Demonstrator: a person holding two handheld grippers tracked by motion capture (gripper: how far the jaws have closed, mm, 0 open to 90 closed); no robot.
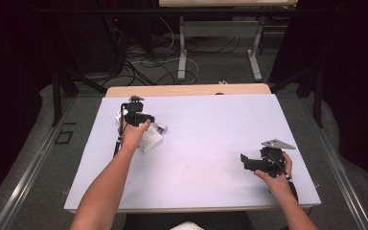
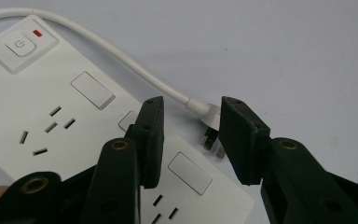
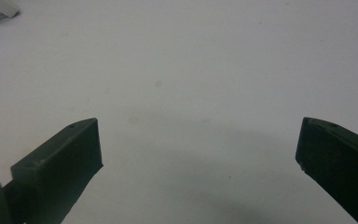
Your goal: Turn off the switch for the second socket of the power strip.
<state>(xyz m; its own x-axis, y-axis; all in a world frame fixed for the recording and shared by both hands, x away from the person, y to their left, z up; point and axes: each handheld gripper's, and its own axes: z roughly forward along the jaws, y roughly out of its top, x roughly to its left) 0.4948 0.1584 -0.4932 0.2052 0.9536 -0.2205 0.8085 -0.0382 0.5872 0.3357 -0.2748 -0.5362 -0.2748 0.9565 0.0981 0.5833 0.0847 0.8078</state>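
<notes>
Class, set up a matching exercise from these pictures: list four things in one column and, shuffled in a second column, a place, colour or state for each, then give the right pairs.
Things:
1. power strip
2. plug
3. left gripper
4. right gripper

Descriptions:
A. jaws wide apart over bare table
B. white, with a power button beside a red light
C. lies on the table at the end of a white cord
D. jaws open, one over the strip, the plug between them

Pairs: 1-B, 2-C, 3-D, 4-A
</notes>
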